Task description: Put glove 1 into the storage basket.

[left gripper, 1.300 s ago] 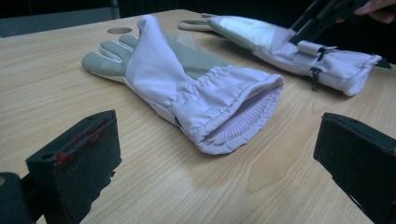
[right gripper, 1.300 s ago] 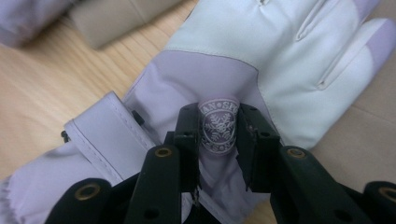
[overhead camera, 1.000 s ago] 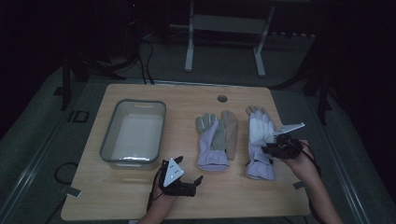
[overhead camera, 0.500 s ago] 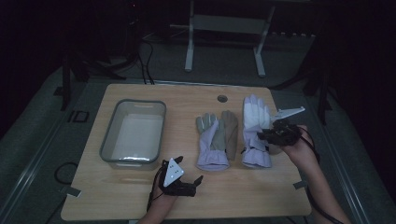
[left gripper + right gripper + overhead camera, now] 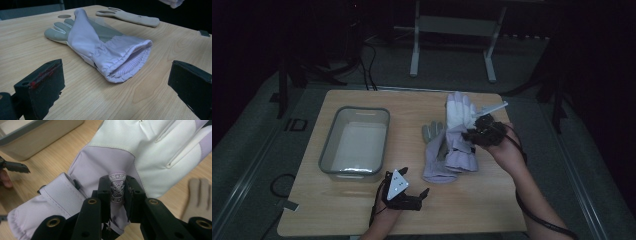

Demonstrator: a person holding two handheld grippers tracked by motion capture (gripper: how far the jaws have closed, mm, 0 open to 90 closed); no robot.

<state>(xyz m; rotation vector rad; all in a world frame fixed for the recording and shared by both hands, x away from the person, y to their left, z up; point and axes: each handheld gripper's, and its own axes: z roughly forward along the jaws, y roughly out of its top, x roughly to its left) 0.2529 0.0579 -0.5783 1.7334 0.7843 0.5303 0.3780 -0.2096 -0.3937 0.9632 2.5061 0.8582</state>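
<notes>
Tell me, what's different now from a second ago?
The right gripper, clamped on the white glove, has lifted it off the table and carried it left, over the other glove. The left gripper, that glove and the tray stayed put.

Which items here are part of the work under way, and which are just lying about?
In hand:
- white and lilac fabric glove, pinched by the right gripper
- matching lilac and grey glove lying on the table
- grey plastic tub

Lying about:
- beige knitted glove
- left gripper, open, idle
</notes>
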